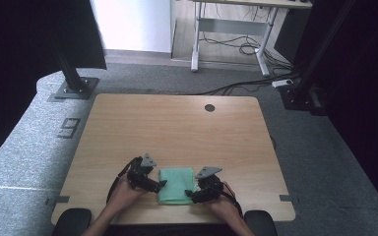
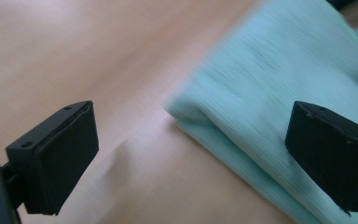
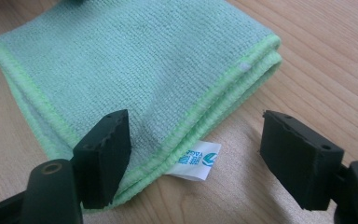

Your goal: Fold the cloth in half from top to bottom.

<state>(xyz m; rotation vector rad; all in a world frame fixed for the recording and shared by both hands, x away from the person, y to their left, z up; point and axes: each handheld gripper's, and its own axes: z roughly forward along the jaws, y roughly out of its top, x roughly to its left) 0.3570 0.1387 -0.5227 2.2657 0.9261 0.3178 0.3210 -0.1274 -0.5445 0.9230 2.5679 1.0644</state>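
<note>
Mint-green cloth (image 1: pixel 176 185) on a pale wood-grain bench (image 1: pixel 177 123)

The cloth has a brighter lime stitched edge and a white tag (image 3: pixel 194 160) printed in teal (lettering too small to read); both grippers are black with grey plates.

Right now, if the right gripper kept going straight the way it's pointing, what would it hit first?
Probably the folded green cloth: the right gripper has its jaws open over the cloth's hemmed edge and white label. Depth is unclear; it might touch the table first.
</note>
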